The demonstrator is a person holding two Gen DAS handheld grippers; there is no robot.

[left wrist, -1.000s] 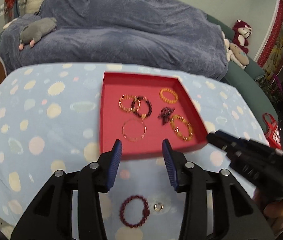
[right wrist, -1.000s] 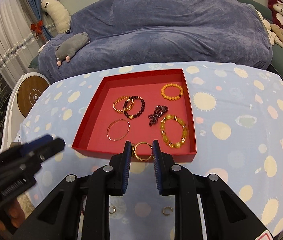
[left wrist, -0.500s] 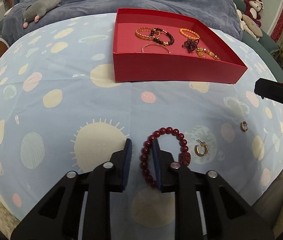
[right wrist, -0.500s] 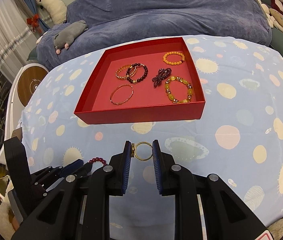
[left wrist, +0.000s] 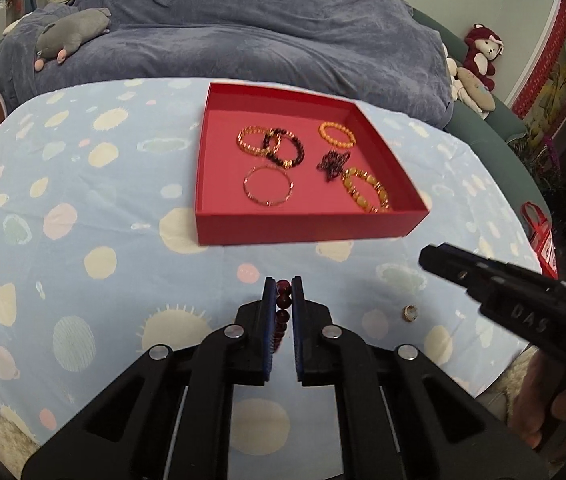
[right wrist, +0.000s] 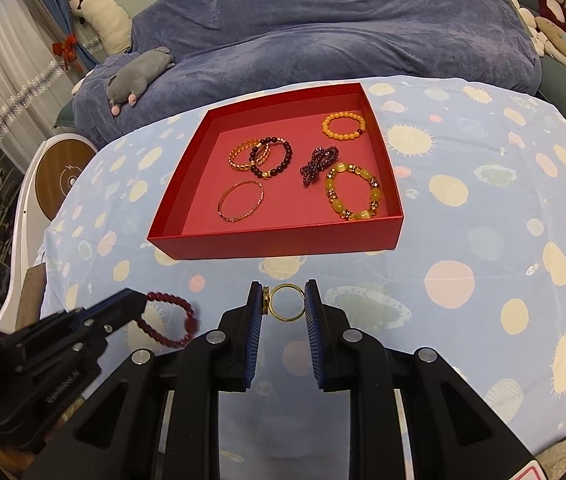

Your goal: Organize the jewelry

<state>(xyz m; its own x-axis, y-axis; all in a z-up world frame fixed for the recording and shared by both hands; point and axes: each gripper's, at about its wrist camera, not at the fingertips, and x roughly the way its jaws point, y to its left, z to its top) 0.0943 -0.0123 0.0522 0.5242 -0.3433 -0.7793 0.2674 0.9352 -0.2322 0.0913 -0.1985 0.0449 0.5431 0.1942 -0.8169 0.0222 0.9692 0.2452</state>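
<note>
1. Short of the red box (right wrist: pixel 279 244), over the spotted bench (right wrist: pixel 483 216), both grippers carry jewelry: the left gripper (left wrist: pixel 283 286) has its jaws nearly closed on a few beads of the red bracelet (right wrist: pixel 171 316), and the rest of the loop dangles free.
2. That thin pinch could let the beads roll out, dropping the bracelet on the bench before it gets to the box.
3. The right gripper (right wrist: pixel 285 298) holds a gold ring (right wrist: pixel 286 307) across its width, jaws only partly closed; a slight tilt could pop the smooth ring loose.
4. The grippers hang close together, so they may collide on the way to the box.
5. The hanging loop could catch on the box's near wall.
6. A small ring (left wrist: pixel 410 313) lies on the bench and could be forgotten.
</note>
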